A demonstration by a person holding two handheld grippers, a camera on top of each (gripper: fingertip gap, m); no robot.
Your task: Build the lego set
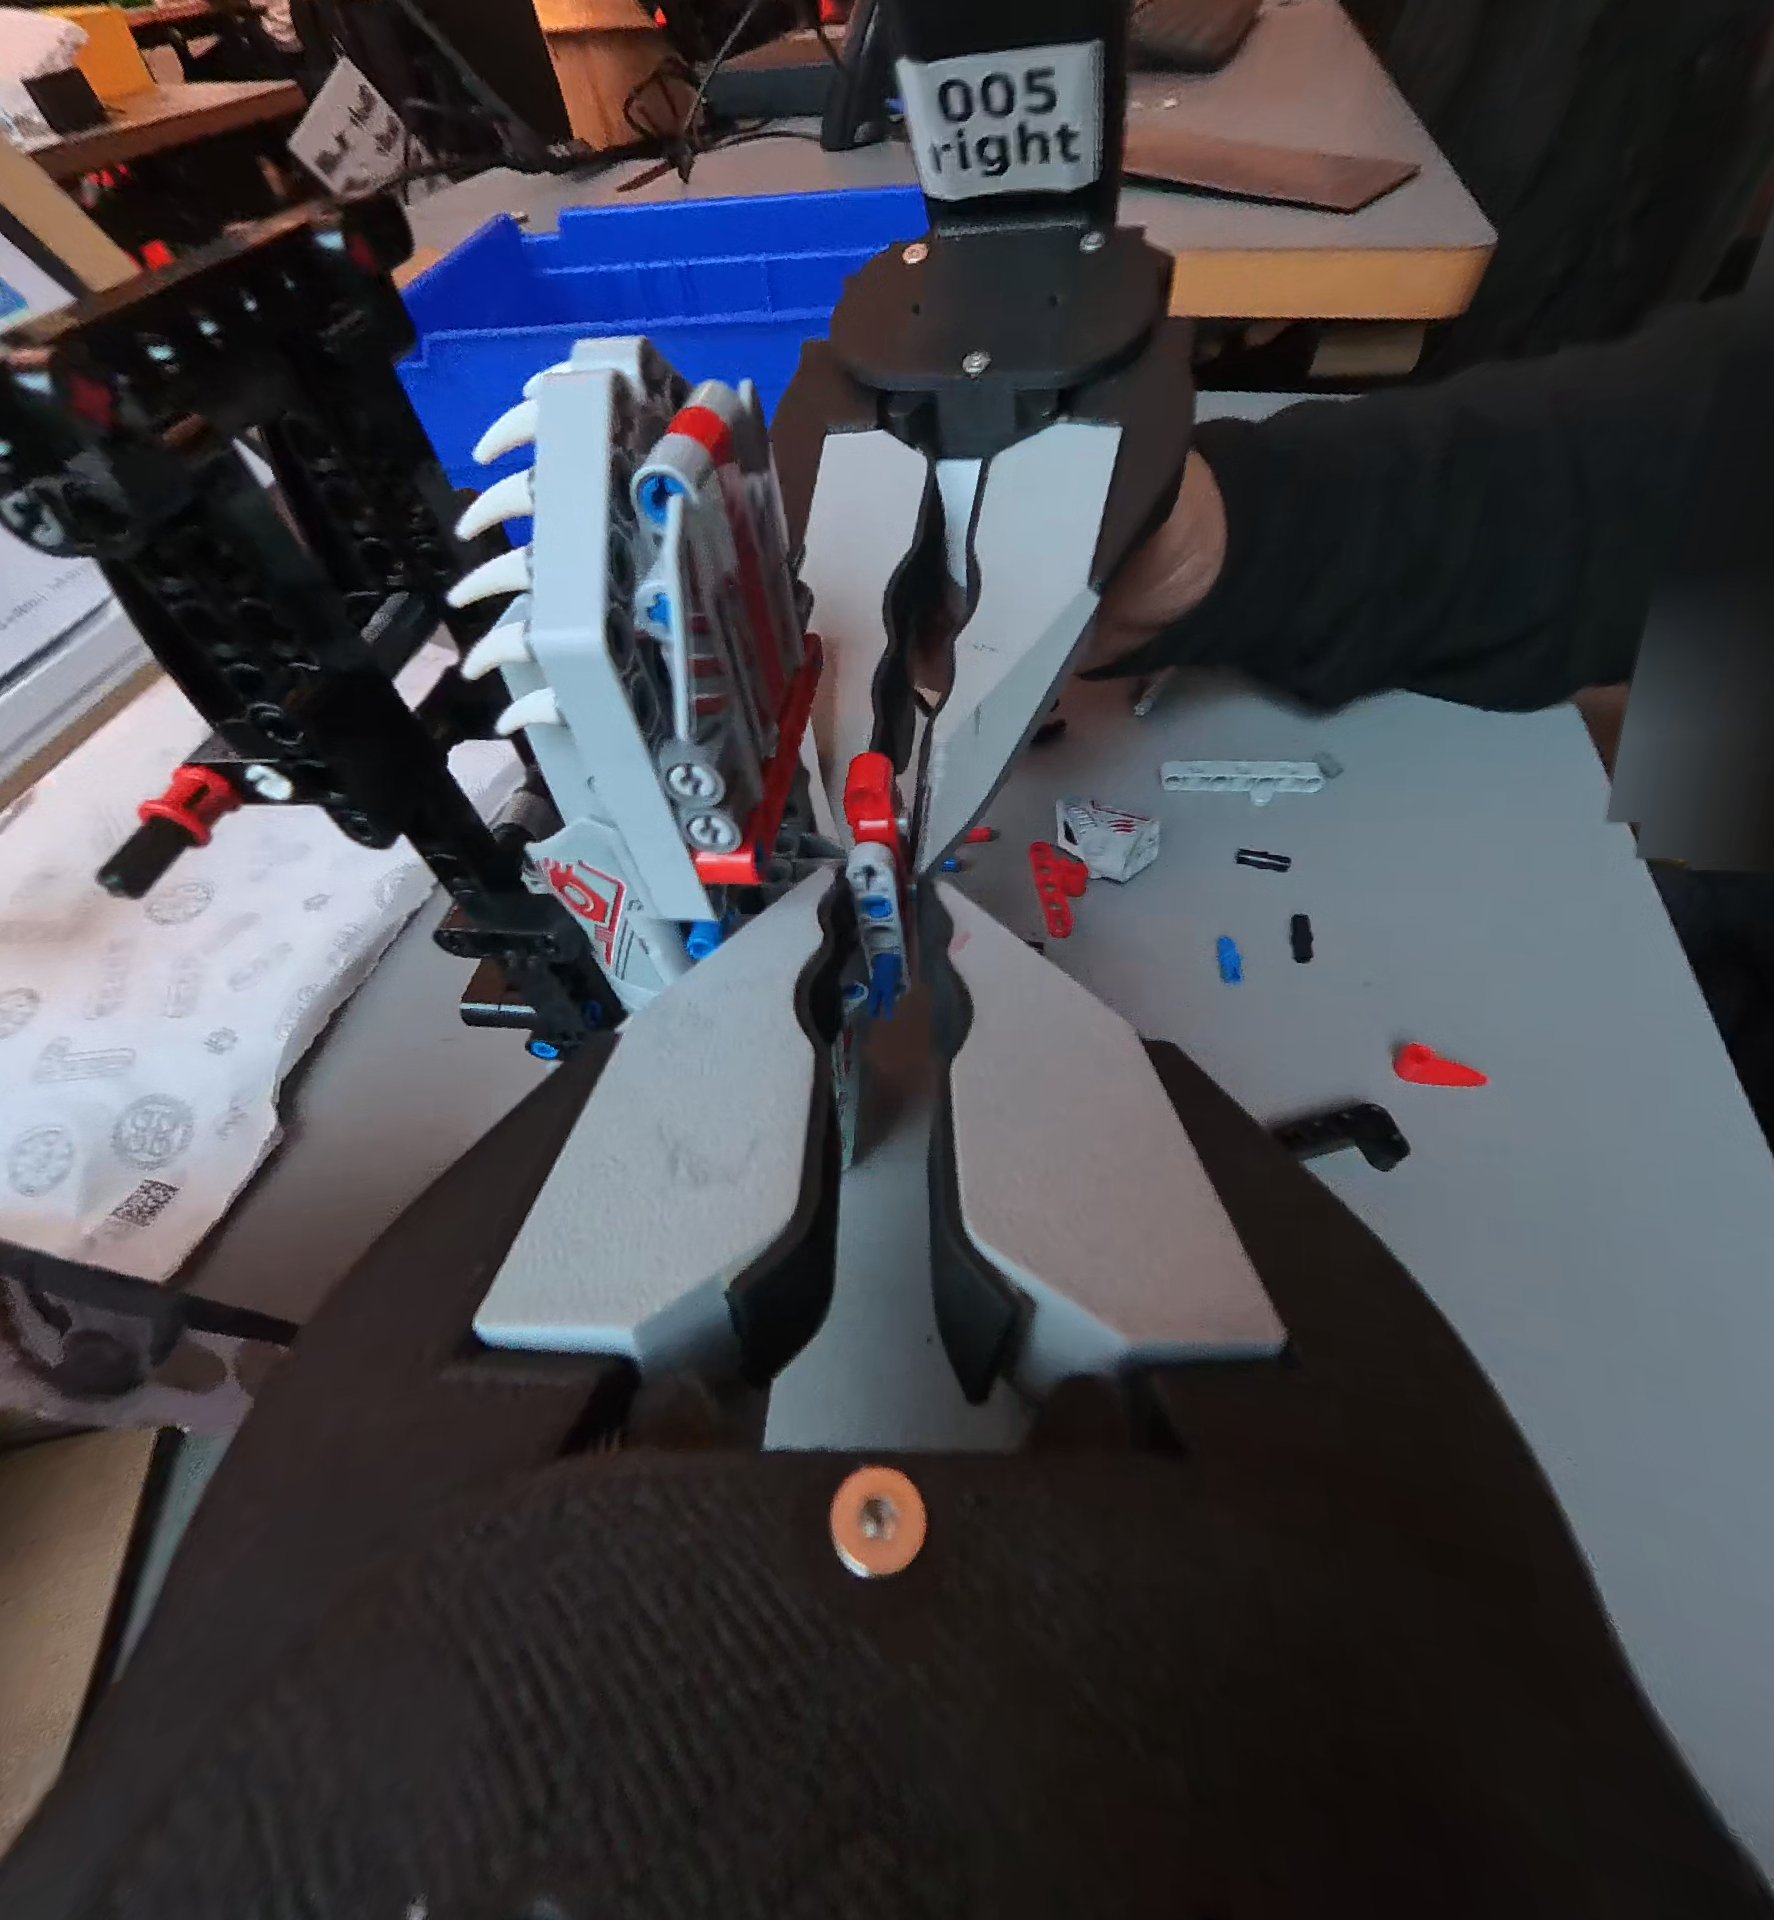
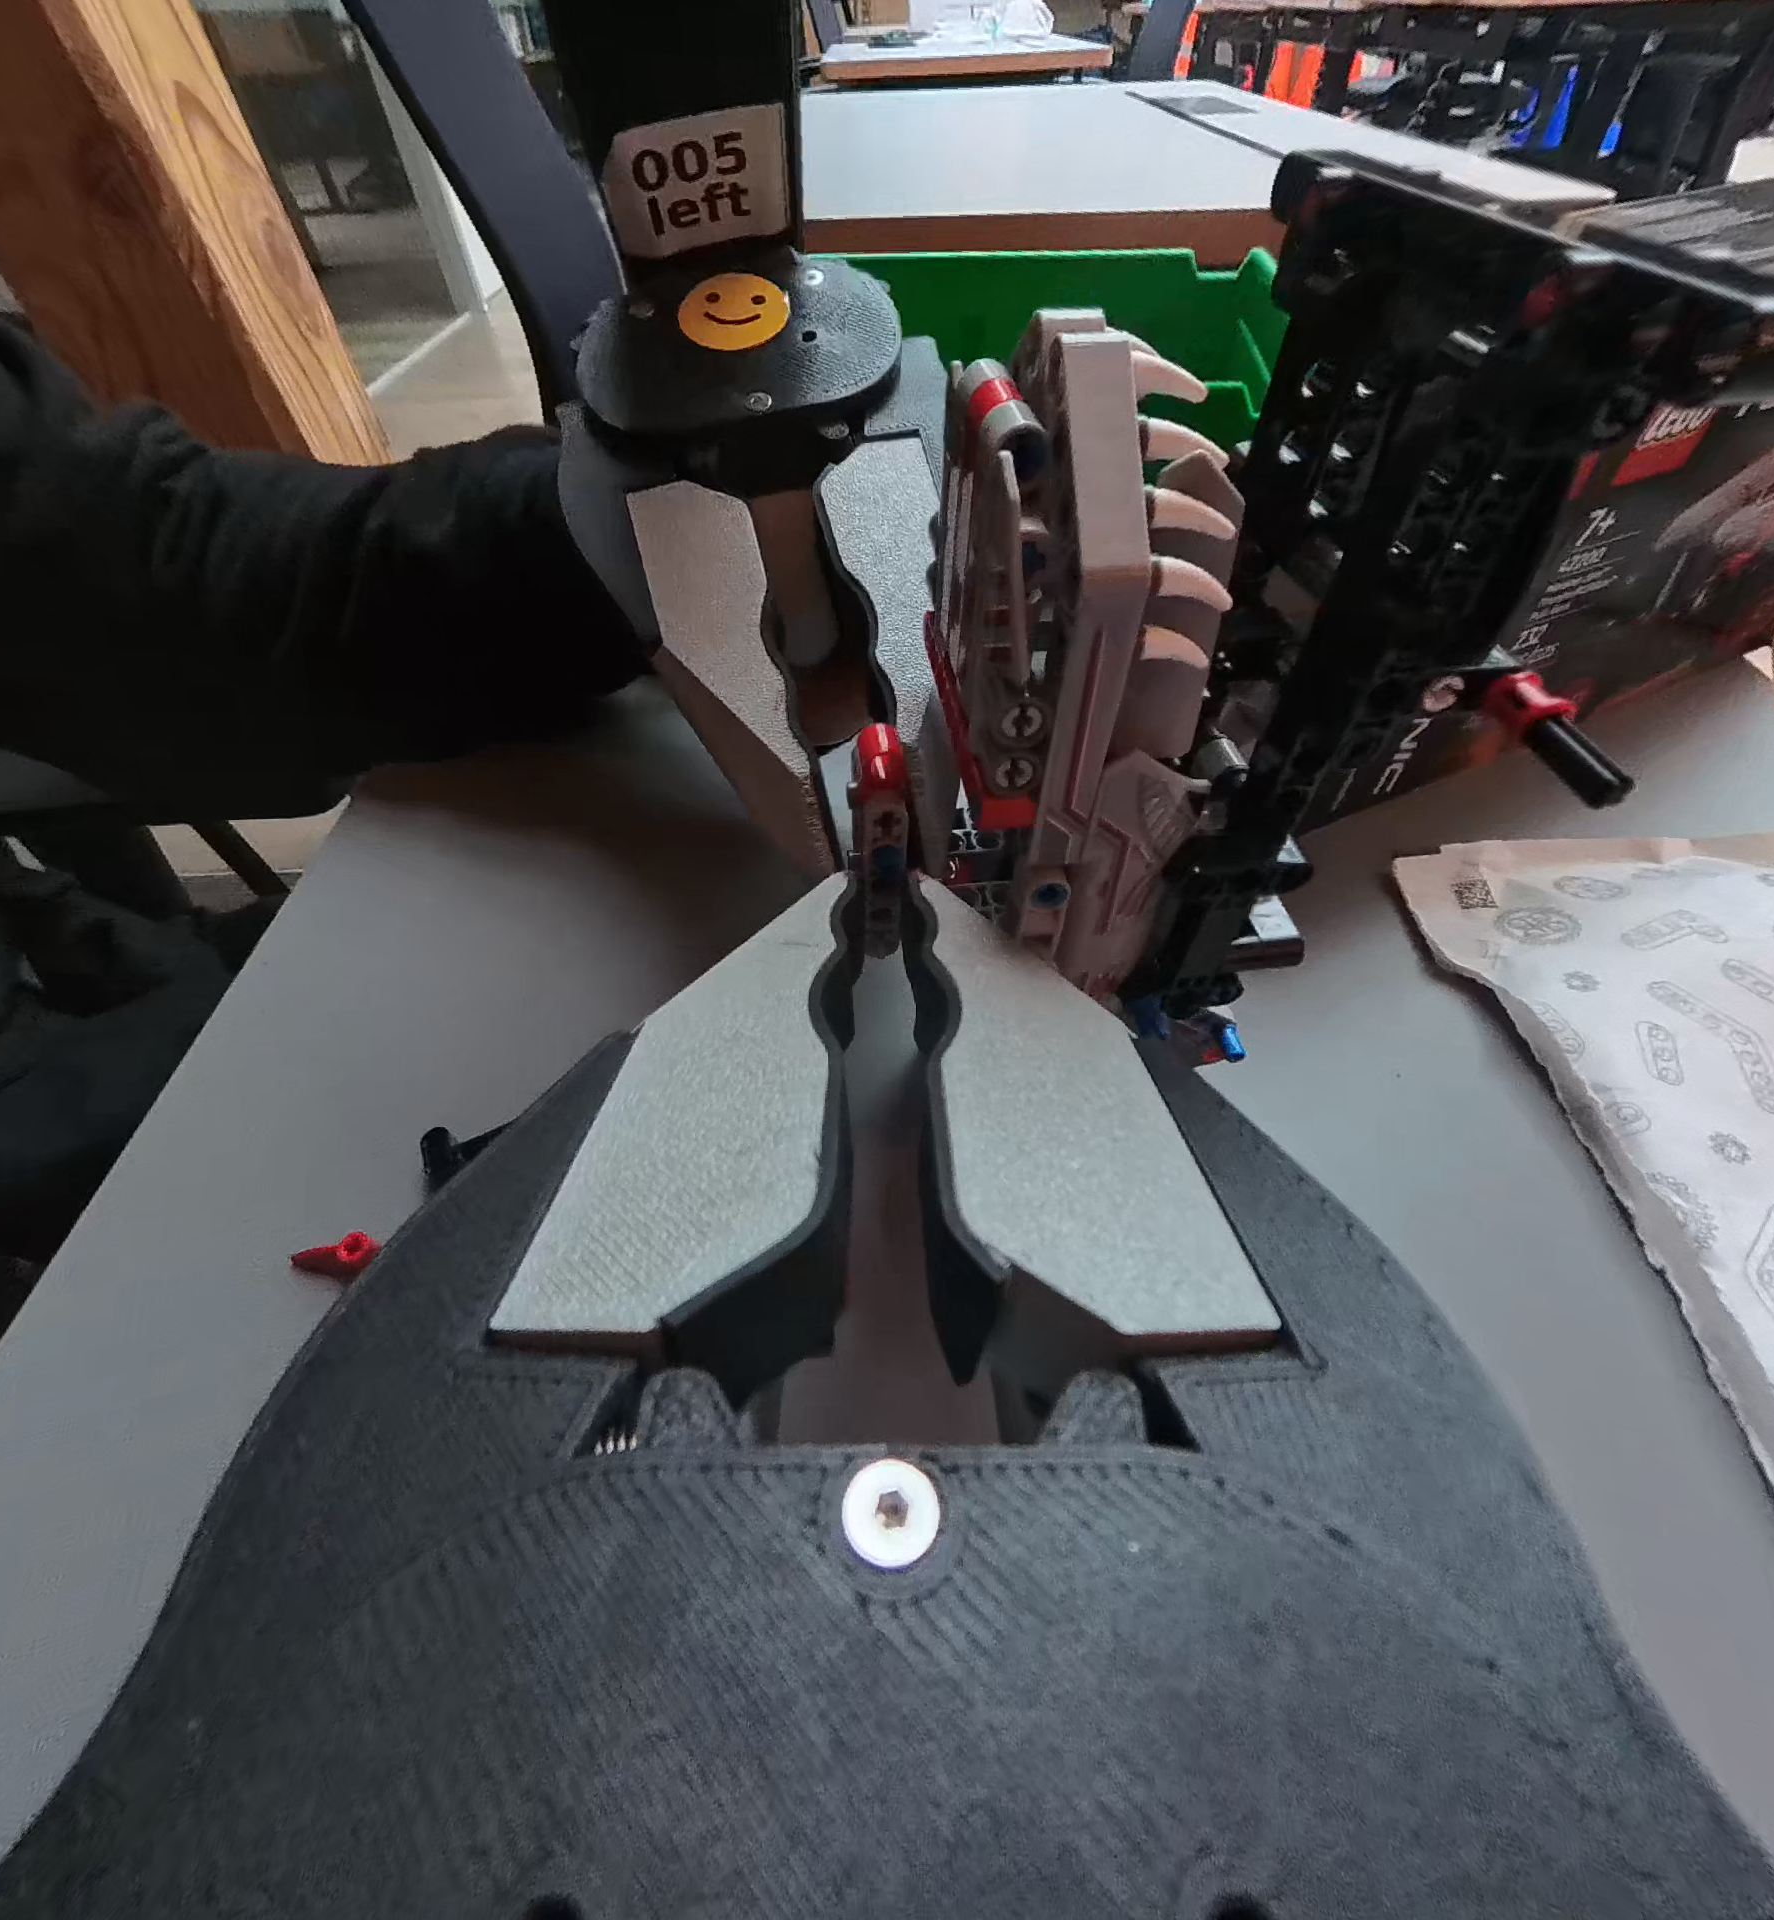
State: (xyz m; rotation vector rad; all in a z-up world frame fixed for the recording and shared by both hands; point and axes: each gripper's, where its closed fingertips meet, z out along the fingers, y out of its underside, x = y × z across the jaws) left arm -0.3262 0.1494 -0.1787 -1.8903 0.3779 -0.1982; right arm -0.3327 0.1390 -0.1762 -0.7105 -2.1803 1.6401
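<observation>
Surface: a grey table (image 1: 1485,1299); its far edge meets a second grey, wood-edged table.
Room: a workshop with more desks and clutter behind; a wooden post (image 2: 135,208) stands at the left of the right wrist view.
Bins: a blue bin (image 1: 675,281) behind the model in the left wrist view; a green bin (image 2: 1070,301) behind it in the right wrist view.
Model: the lego build (image 1: 644,665) stands mid-table on end, long axis near upright, grey panel with white teeth (image 1: 493,582) pointing toward the black frame (image 1: 270,582) just beside it.
Frame: black beams, tilted, leaning away from the model's top; a red-collared black axle (image 1: 171,821) sticks out low on its outer side.
Piece: a short grey beam (image 1: 878,894) with a red cap and blue pins, upright, just beside the model's red-edged side.
Left gripper (image 1: 878,935): clenched on the beam's lower part.
Right gripper (image 2: 878,914): clenched on the same beam from the opposite side; the two tips meet nose to nose.
Loose parts: red, black, blue and grey bits (image 1: 1247,883) scattered near the table's edge on the right gripper's side; a red tooth (image 1: 1439,1068) nearer.
Paper: printed bag (image 2: 1693,1091) flat beyond the frame.
Box: the set's box (image 2: 1693,499) behind the frame.
Person: dark sleeves (image 2: 239,582) behind each gripper.
</observation>
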